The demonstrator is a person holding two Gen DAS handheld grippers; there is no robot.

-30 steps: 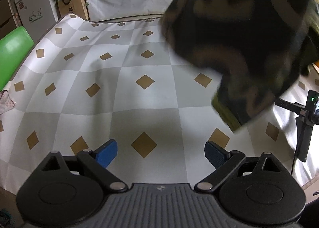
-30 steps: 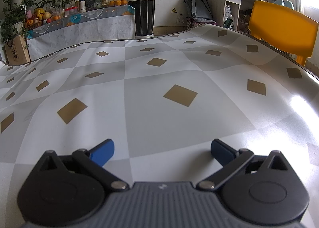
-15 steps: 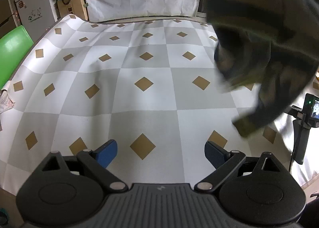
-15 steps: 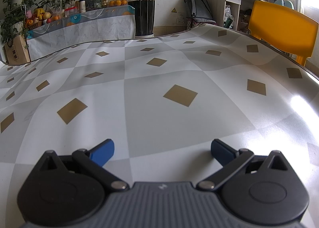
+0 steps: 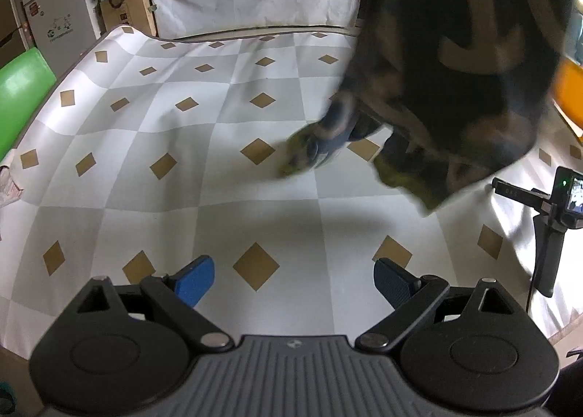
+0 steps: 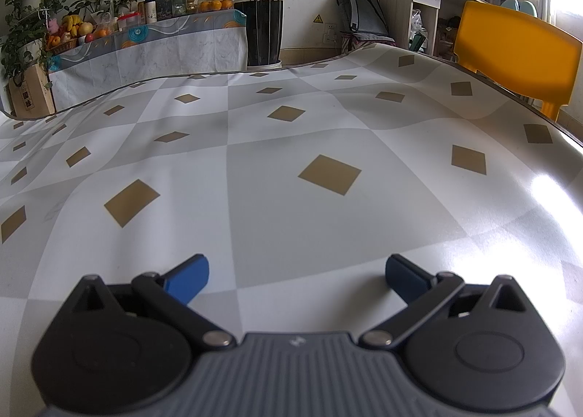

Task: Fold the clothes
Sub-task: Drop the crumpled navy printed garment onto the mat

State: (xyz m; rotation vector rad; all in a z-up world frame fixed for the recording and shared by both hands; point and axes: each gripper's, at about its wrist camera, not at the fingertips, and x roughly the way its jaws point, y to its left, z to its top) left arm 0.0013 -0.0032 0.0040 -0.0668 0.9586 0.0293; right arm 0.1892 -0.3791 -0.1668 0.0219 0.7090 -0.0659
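A dark camouflage garment (image 5: 459, 63) with tan markings and yellow-green cuffs hangs blurred in the air over the table's right side in the left wrist view; its lowest cuff (image 5: 309, 153) is close to the tablecloth. Neither gripper holds it. My left gripper (image 5: 293, 280) is open and empty above the near edge of the checked tablecloth (image 5: 182, 169). My right gripper (image 6: 297, 276) is open and empty, low over the same cloth (image 6: 291, 220). The garment does not show in the right wrist view.
A camera on a black stand (image 5: 557, 213) sits at the table's right edge. A green chair (image 5: 20, 100) is at the left, a yellow chair (image 6: 513, 52) at the right. A side table with fruit and jars (image 6: 145, 42) and a potted plant (image 6: 264, 31) stand beyond.
The garment has swung and dropped lower over the table's right side, a cuff now reaching toward the middle. Both grippers have stayed put and open.
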